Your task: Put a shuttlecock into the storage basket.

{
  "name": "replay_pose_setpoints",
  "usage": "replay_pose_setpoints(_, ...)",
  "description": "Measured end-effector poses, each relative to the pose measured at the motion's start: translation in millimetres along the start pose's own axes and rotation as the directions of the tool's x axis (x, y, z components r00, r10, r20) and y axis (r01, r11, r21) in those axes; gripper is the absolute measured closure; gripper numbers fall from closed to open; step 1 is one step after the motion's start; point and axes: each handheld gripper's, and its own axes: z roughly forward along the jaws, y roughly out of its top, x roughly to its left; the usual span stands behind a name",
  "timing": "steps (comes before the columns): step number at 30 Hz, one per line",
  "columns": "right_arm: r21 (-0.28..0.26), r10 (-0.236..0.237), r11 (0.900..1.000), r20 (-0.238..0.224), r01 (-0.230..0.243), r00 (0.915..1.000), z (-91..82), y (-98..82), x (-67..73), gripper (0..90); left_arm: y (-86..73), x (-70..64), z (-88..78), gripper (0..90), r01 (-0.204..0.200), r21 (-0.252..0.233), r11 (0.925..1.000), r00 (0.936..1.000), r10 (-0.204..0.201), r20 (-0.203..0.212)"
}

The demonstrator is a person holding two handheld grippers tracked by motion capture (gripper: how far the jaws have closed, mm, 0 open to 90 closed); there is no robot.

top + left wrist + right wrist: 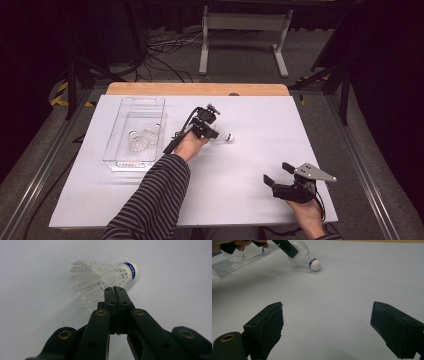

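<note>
A white shuttlecock [223, 135] with a blue band at its cork lies on its side on the white table top [250, 130], cork pointing right. My left gripper [212, 132] is at its feather skirt. In the left gripper view the jaws [115, 290] stand pressed together on the near edge of the shuttlecock's skirt [100, 277]. The right gripper view has the same shuttlecock [305, 256] far off with the left gripper [288, 248] on its skirt. My right gripper [276, 172] rests near the front right of the table, open with nothing between its fingers [327, 325].
A clear plastic tray [142, 101] stands on the table's left side with more white shuttlecocks [142, 139] inside it; its corner [227, 267] appears in the right gripper view. A wooden strip [197, 89] runs along the far edge. Cables and a stand lie on the floor beyond.
</note>
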Motion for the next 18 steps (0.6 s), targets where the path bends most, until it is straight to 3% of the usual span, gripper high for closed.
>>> replay_pose_setpoints(18,0.000,0.000,1.000,0.000,0.000,1.0000,-0.2,-0.1,-0.2,11.9,0.4,-6.3,-14.6,90.0,-0.027,-0.022,0.9994,0.9991,0.028,0.033)
